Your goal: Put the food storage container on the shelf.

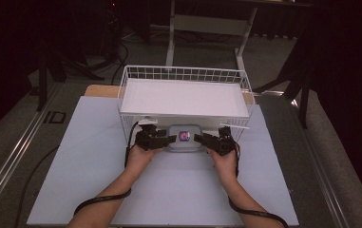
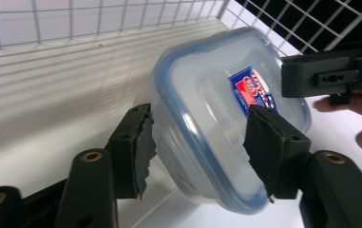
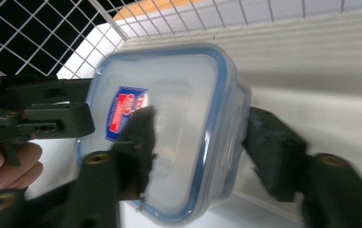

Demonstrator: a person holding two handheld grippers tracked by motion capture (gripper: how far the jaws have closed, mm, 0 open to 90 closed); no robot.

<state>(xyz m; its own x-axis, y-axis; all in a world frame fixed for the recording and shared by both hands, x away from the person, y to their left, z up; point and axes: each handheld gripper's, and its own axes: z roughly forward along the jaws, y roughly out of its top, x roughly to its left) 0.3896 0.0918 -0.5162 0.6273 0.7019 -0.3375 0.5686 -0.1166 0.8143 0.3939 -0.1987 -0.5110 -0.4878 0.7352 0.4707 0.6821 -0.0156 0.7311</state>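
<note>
Both grippers pinch the same food box (image 1: 184, 137) from opposite ends, so the step in hand looks like a two-handed carry or placing of it, probably into or out of the lower space of the wire basket (image 1: 183, 76). The left gripper (image 1: 161, 138) has one pad on the lid and the other under the base, its jaws pressed onto the box; the right gripper (image 1: 208, 139) clamps the other end the same way. The box sits on the pale table (image 1: 98, 180) just in front of the basket, under the edge of the white tray (image 1: 183, 97). The next move likely calls for both hands moving together and level, keeping the grip even. The box is clear plastic, rounded, with a blue-rimmed lid and a red and blue label (image 2: 252, 90)
</note>
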